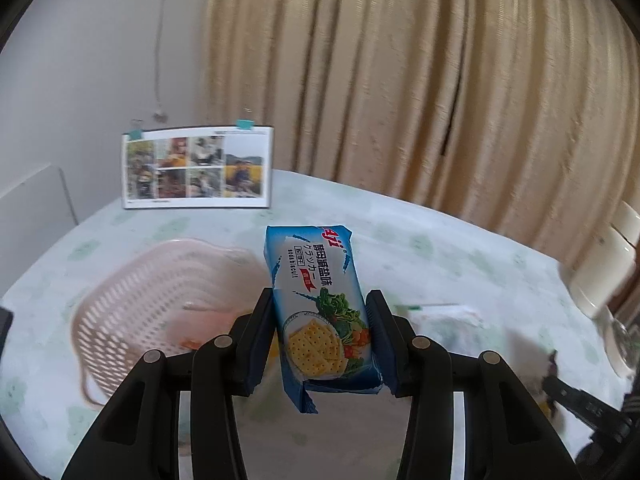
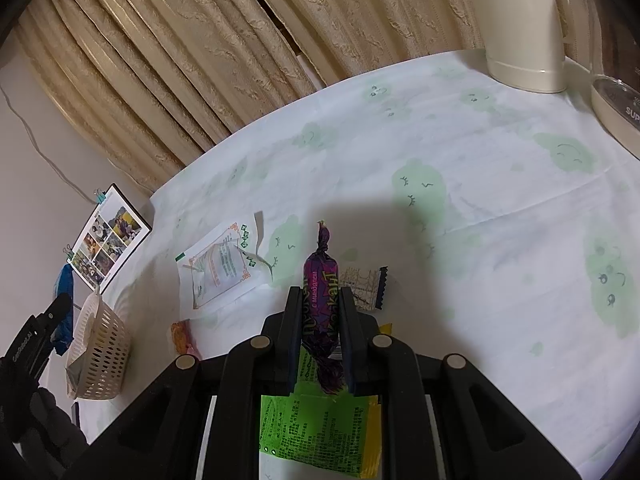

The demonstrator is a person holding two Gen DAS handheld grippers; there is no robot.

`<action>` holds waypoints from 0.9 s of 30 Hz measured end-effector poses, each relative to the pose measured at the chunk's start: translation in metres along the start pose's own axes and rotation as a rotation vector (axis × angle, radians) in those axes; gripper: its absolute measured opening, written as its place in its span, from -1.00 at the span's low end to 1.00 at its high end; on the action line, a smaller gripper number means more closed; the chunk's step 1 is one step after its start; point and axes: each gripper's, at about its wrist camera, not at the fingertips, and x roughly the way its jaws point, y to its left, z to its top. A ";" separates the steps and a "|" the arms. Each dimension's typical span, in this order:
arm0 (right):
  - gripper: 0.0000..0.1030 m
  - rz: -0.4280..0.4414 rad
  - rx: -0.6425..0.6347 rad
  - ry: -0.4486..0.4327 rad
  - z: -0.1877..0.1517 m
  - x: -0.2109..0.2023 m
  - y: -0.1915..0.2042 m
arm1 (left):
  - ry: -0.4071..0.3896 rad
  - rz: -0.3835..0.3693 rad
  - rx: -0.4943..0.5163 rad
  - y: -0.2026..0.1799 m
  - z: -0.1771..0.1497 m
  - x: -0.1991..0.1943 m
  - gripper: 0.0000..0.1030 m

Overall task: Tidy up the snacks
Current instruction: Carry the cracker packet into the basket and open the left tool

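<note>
My left gripper [image 1: 320, 304] is shut on a blue cracker packet [image 1: 320, 304], held upright above the table just right of a pink slotted basket [image 1: 132, 300]. My right gripper [image 2: 320, 300] is shut on a purple twist-wrapped candy [image 2: 320, 284], lifted over the table. In the right wrist view the same basket [image 2: 102, 356] stands at the far left, with the left gripper [image 2: 44, 320] and its blue packet [image 2: 64, 284] beside it. On the tablecloth lie a white sachet [image 2: 220, 268], a small patterned wrapper [image 2: 366, 284], an orange candy [image 2: 182, 336] and a green-yellow packet [image 2: 316, 428].
A photo calendar [image 1: 196, 168] stands clipped at the back of the table [image 2: 480, 200]. A cream kettle [image 2: 524, 28] and a second appliance [image 2: 616, 112] stand at the far right edge. Beige curtains [image 1: 420, 80] hang behind. A gloved hand [image 2: 36, 420] holds the left gripper.
</note>
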 end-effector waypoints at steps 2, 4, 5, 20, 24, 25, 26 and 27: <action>-0.68 0.000 0.000 0.000 0.000 0.000 0.000 | 0.000 0.020 -0.021 0.008 0.002 0.001 -0.10; -0.68 0.000 -0.001 0.000 -0.001 -0.001 0.000 | 0.002 0.035 -0.039 0.015 0.004 0.003 -0.10; -0.68 0.000 -0.001 0.000 -0.001 0.000 0.000 | 0.002 0.046 -0.051 0.020 0.005 0.003 -0.10; -0.68 -0.002 -0.002 0.001 -0.002 0.001 0.001 | -0.008 0.150 -0.270 0.069 0.006 0.007 0.56; -0.68 -0.001 -0.006 0.000 -0.005 0.002 0.001 | -0.027 0.170 -0.281 0.073 0.007 0.004 0.56; -0.68 0.000 -0.007 0.000 -0.006 0.002 0.001 | -0.033 0.174 -0.284 0.074 0.007 0.003 0.56; -0.68 0.002 -0.008 0.000 -0.007 0.002 0.000 | -0.039 0.179 -0.286 0.075 0.007 0.002 0.56; -0.68 0.005 -0.008 -0.002 -0.008 0.002 0.000 | -0.046 0.186 -0.288 0.076 0.008 0.001 0.56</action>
